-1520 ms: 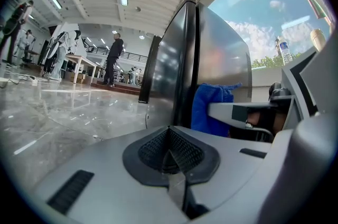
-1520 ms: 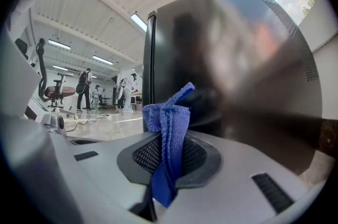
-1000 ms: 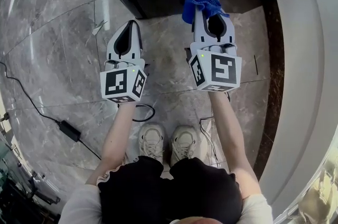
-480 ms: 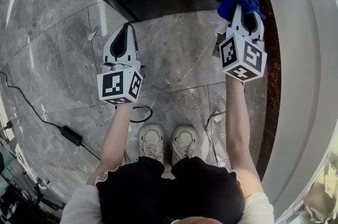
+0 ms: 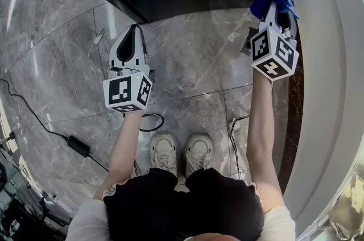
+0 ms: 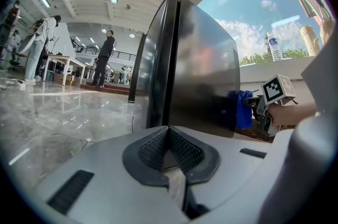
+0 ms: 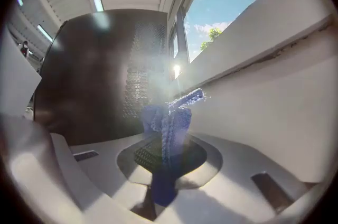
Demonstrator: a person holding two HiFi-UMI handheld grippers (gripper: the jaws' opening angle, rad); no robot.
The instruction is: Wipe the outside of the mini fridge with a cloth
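Wiping fridge (image 6: 200, 70) side w/ blue cloth (image 7: 168, 122) pinched tight in right gripper (image 5: 277, 11) fingers. Holding nothing in closed left gripper (image 5: 133, 35) fingers. Next, prob.: rub along side, pressing.

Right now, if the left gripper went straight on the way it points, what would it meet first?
Most likely the mini fridge: it stands dead ahead of the left gripper, whose jaws are together and empty. Nothing shows in between, though the gap is hard to judge.
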